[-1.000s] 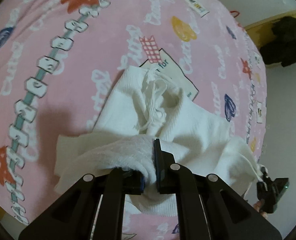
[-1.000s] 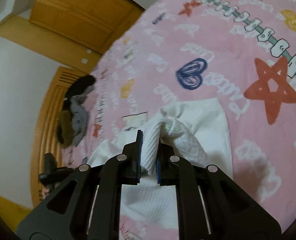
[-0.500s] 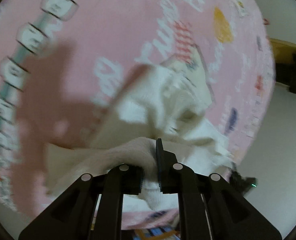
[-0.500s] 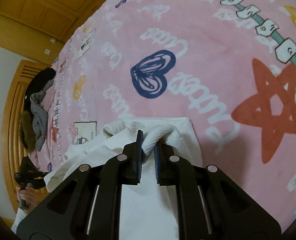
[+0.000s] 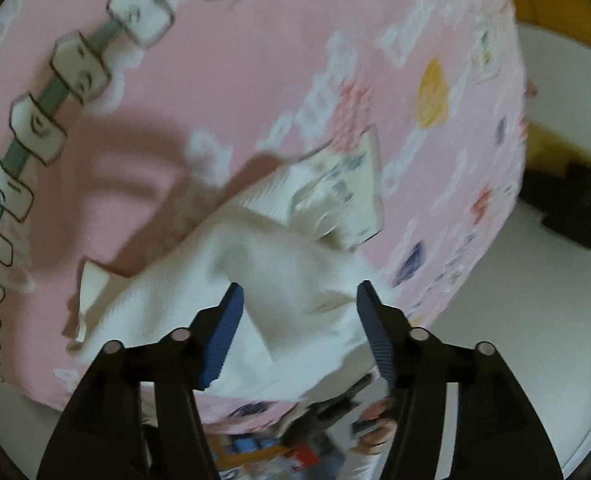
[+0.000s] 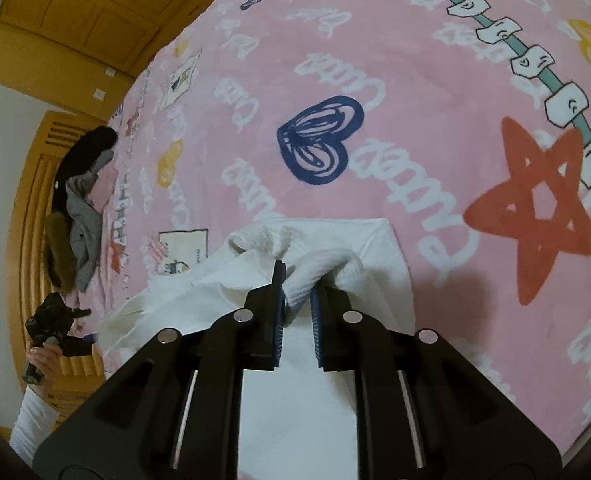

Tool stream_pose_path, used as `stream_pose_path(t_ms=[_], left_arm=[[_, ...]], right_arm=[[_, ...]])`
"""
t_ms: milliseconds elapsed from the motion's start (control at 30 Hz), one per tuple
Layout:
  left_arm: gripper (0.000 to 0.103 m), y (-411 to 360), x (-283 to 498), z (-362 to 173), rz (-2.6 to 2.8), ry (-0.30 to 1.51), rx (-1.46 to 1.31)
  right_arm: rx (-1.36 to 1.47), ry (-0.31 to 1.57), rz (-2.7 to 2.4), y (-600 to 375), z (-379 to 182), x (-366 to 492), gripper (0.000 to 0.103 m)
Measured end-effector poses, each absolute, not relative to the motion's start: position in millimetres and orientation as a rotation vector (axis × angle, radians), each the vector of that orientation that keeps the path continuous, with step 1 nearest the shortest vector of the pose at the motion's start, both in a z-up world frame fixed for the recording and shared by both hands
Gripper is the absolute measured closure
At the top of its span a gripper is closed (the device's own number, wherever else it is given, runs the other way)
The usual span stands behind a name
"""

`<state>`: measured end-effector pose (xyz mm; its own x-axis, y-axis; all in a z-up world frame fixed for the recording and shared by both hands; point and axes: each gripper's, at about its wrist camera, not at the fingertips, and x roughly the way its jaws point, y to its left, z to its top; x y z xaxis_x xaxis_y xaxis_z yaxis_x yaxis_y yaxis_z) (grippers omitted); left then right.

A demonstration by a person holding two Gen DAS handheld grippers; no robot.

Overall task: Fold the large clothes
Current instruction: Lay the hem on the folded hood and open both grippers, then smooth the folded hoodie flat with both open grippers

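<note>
1. Garment (image 6: 375, 248), white and bunched, lay near the edge of a bed; the right gripper (image 6: 298, 300) pinched a ridge of its ribbed knit between nearly closed blue-padded fingers.
2. The left gripper (image 5: 295, 300) stood wide, its fingers spread apart over the same white cloth (image 5: 279, 264), with nothing clamped between them.
3. Around the garment spread a pink blanket (image 6: 415, 80), soft and fleecy, printed with a navy heart (image 6: 319, 140), a red star (image 6: 535, 204), white lettering and a chain of white blocks.
4. Dark and grey clothes (image 6: 79, 208) were heaped at the blanket's far edge beside a wooden door (image 6: 35, 200).
5. The garment looked crumpled, with a folded flap (image 5: 91, 284) sticking out sideways; the left view was blurred.
</note>
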<state>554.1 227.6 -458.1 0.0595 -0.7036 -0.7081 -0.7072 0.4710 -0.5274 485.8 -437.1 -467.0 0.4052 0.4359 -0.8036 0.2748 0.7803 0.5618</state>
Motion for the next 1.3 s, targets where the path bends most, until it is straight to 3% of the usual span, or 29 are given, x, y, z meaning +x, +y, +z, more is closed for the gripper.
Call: stream_pose_path(t_ms=[100,333,533,700,800,1067,1133,1167,1300], left_arm=[[0.041,231.6,561.6,-438.6,-0.001,1.627,-1.176],[0.039,158.6,547.7,-395.9,-0.179,1.606,-0.677],[0.04,55.4,511.0,-442.3,-0.295,1.622,-0.386],[0.053,5.6,511.0,-487.2,-0.186,1.582,-0.168],[0.058,-0.3,526.5,-499.5,-0.085,1.529,-0.066],[0.059,27.1,571.8,-506.0,0.124,1.476,-0.051],[0.059,40.4,580.6,-505.2,0.172,1.474,-0.063],[0.059,45.0,583.8,-506.5,0.172,1.485,-0.054],[0.061,52.3,573.0,-491.6,0.138,1.465,0.044]], right_arm=[[0.74,1.157,0.114,-435.2,-464.1,483.4,0.09],[0.729,1.095,0.142,-419.8,-455.5,456.3,0.087],[0.553,1.08,0.192,-385.8,-448.3,429.7,0.087],[0.364,0.933,0.09,-361.4,-427.1,414.7,0.087],[0.335,0.881,0.069,-365.4,-416.3,419.8,0.087],[0.404,0.871,0.07,-406.2,-399.8,455.8,0.086],[0.374,0.887,0.107,-399.6,-402.5,455.2,0.062],[0.363,0.888,0.111,-395.8,-404.3,452.4,0.031],[0.292,0.919,0.162,-368.9,-424.2,437.1,0.028]])
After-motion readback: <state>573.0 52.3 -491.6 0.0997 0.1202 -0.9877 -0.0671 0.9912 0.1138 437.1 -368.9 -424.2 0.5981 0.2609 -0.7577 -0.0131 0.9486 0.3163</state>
